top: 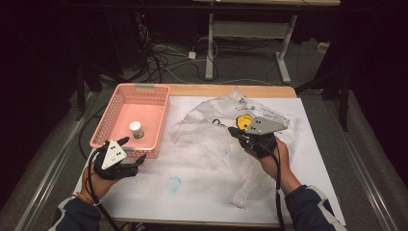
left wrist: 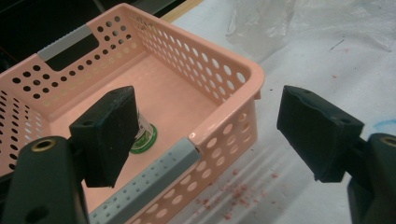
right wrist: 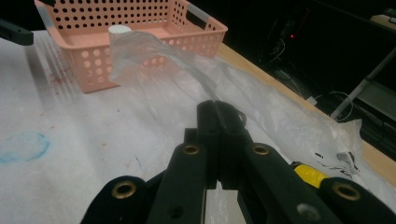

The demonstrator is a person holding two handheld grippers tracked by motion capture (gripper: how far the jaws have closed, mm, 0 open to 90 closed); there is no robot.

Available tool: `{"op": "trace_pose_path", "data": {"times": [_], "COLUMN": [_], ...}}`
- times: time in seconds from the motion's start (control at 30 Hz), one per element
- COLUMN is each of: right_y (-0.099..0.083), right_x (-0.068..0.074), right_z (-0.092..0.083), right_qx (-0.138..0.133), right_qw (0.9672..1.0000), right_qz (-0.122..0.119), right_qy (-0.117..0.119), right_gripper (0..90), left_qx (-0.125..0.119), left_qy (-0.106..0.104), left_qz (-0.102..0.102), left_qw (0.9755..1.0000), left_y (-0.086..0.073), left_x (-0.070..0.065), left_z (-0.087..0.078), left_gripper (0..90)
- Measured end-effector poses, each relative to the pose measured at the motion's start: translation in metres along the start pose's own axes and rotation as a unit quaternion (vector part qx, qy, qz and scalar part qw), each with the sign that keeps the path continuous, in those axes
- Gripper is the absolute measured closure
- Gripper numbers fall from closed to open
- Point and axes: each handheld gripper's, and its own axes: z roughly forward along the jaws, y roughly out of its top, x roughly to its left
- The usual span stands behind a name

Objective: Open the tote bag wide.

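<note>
A pink perforated basket (top: 108, 120) stands at the table's left and holds a small white jar (top: 136, 129) with a green label (left wrist: 144, 133). My left gripper (top: 133, 149) is open at the basket's near right corner (left wrist: 224, 65), one jaw over the inside and one outside. A crumpled clear plastic bag (top: 211, 144) is spread over the middle of the table. My right gripper (top: 233, 131) rests on it with its jaws pressed together (right wrist: 215, 105), pinching the plastic film (right wrist: 154, 70), which rises toward the basket (right wrist: 93, 60). A yellow item (top: 244, 119) lies beside the gripper.
White paper (top: 192, 202) with a blue smudge (top: 173, 183) and red specks (left wrist: 233, 191) covers the wooden table (top: 216, 90). Behind the table are a desk frame (top: 210, 53) and cables (top: 163, 53) on the floor. Dark surroundings flank both sides.
</note>
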Motion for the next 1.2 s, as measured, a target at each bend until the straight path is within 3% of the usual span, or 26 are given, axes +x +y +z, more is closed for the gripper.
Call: {"op": "trace_pose_path", "data": {"times": [0.13,0.73,0.93,1.2], "right_y": [0.004,0.004,0.005,0.01], "right_x": [-0.001,0.001,0.0,-0.004], "right_z": [-0.003,-0.003,-0.004,-0.005], "right_qx": [-0.011,-0.011,-0.013,-0.022], "right_qw": [0.9999,0.9999,0.9999,0.9996], "right_qz": [0.0,-0.005,-0.008,-0.01], "right_qy": [-0.01,-0.005,-0.007,-0.016], "right_gripper": [90.0,90.0,90.0,90.0], "left_qx": [0.001,0.007,0.017,0.056], "left_qy": [0.003,0.008,0.02,0.037], "left_qz": [-0.002,-0.023,-0.036,-0.043], "left_qw": [1.0,0.9997,0.999,0.9968], "left_y": [-0.001,-0.004,-0.001,0.016], "left_x": [0.003,0.011,0.021,0.046], "left_z": [0.0,-0.001,-0.003,0.004], "left_gripper": [20.1,20.1,20.1,20.1]}}
